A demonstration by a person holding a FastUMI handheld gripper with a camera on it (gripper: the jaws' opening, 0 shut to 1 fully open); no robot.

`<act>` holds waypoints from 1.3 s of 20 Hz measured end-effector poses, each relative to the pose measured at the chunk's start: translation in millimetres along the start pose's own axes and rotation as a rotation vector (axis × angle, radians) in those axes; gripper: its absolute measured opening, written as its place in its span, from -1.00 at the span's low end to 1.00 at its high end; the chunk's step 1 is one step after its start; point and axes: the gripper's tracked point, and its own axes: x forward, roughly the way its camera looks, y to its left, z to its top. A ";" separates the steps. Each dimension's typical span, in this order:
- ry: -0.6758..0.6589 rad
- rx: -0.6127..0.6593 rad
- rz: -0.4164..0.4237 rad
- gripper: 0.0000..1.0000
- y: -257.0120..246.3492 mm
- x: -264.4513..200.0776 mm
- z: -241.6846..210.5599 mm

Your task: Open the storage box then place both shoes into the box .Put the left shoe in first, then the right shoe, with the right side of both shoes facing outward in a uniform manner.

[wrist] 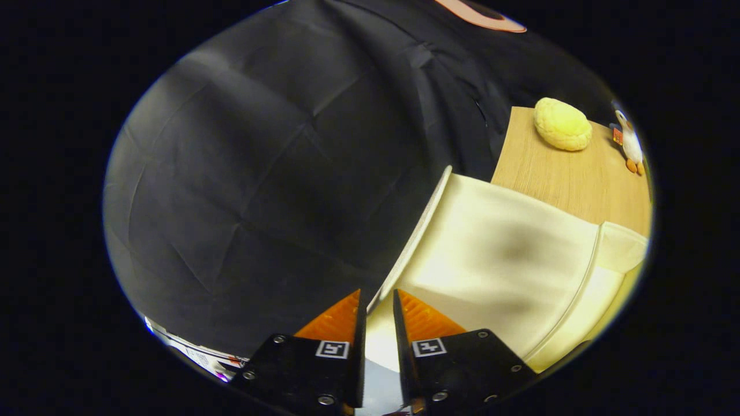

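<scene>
The cream storage box (578, 312) lies ahead and to the right of the fingers. Its lid (497, 248) is swung up and tilted, showing its pale inner face. The lid's thin front rim (416, 231) runs down into the narrow gap between my fingers. My gripper (377, 300) is shut on that rim, one finger on each side of it.
Beyond the box is a wooden tabletop (555, 173) carrying a round yellow plush (562, 124) and a small white toy bird (630, 144). The black cloth wall (277, 173) hangs close behind and to the left of the lid.
</scene>
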 end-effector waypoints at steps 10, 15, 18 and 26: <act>-0.199 -0.191 -0.069 0.67 -69.8 -151.4 -6.0; -0.308 -0.198 -0.251 0.77 -159.4 -235.2 -17.7; -0.308 -0.188 -0.382 0.84 -222.7 -257.5 -38.1; -0.209 -0.061 -0.631 0.87 -364.2 -294.6 -141.4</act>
